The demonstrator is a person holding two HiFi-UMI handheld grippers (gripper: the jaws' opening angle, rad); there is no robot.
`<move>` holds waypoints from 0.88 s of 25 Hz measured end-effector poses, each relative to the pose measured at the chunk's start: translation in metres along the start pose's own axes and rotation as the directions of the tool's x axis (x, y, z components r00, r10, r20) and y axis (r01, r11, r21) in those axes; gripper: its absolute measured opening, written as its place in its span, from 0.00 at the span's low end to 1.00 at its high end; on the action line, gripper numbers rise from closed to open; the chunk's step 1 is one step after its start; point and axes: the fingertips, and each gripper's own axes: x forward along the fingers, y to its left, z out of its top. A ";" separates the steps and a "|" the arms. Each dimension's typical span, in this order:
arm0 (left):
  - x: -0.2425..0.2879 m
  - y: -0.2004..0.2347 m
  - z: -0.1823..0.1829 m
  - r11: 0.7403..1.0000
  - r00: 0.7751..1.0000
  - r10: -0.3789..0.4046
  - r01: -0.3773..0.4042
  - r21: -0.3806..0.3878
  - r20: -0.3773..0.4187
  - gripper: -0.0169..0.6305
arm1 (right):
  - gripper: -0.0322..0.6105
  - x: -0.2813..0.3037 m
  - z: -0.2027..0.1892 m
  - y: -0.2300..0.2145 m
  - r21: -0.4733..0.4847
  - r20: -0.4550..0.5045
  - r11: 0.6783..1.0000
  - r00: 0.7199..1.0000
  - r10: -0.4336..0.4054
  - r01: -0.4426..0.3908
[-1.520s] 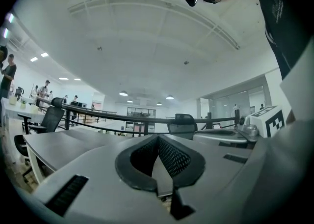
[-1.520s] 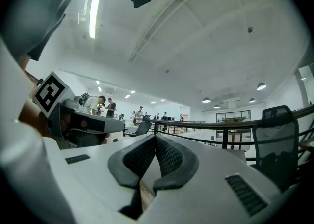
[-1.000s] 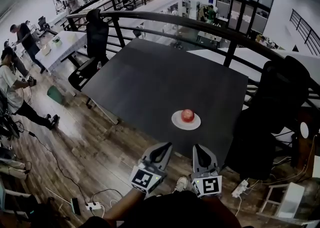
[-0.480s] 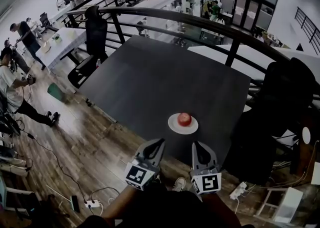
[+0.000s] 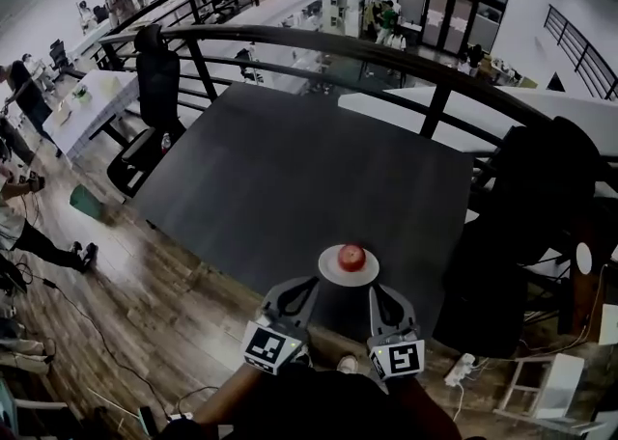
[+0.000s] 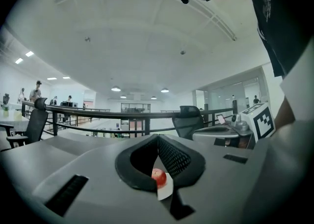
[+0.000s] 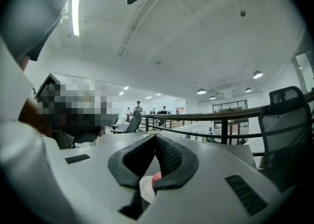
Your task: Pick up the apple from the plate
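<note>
At near table (image 5: 290, 168) edge: plate (image 5: 328, 272), apple (image 5: 351, 257)

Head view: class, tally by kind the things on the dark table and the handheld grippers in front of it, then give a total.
Apple: 1
Plate: 1
Grippers: 2 (left gripper, right gripper)
Total: 4

One apple (image 5: 351, 257), one white plate (image 5: 330, 270) and one dark bench (image 5: 290, 168) are counted. Two tongs are seen: left tongs (image 5: 309, 284), right tongs (image 5: 377, 289). Two black chairs are counted: left chair (image 5: 157, 71), right chair (image 5: 546, 187).
</note>
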 end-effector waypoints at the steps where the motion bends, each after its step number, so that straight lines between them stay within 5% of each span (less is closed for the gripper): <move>1: 0.005 0.006 -0.001 1.000 1.000 -0.012 0.012 -0.005 -0.001 0.06 | 0.09 0.006 -0.002 -0.001 -0.004 -0.008 1.000 1.000 -0.007 0.007; 6: 0.025 0.037 0.003 0.996 0.996 -0.087 0.087 -0.004 0.016 0.06 | 0.09 0.043 0.002 -0.003 -0.037 0.006 0.998 0.999 -0.042 0.042; 14: 0.047 0.063 -0.001 0.981 0.981 -0.192 0.192 -0.010 0.028 0.06 | 0.09 0.065 0.001 -0.021 0.047 -0.007 0.986 0.987 -0.162 0.162; 22: 0.051 0.080 0.009 0.986 0.987 -0.153 0.156 -0.061 0.052 0.06 | 0.09 0.071 -0.012 -0.025 0.082 -0.050 0.982 0.985 -0.166 0.170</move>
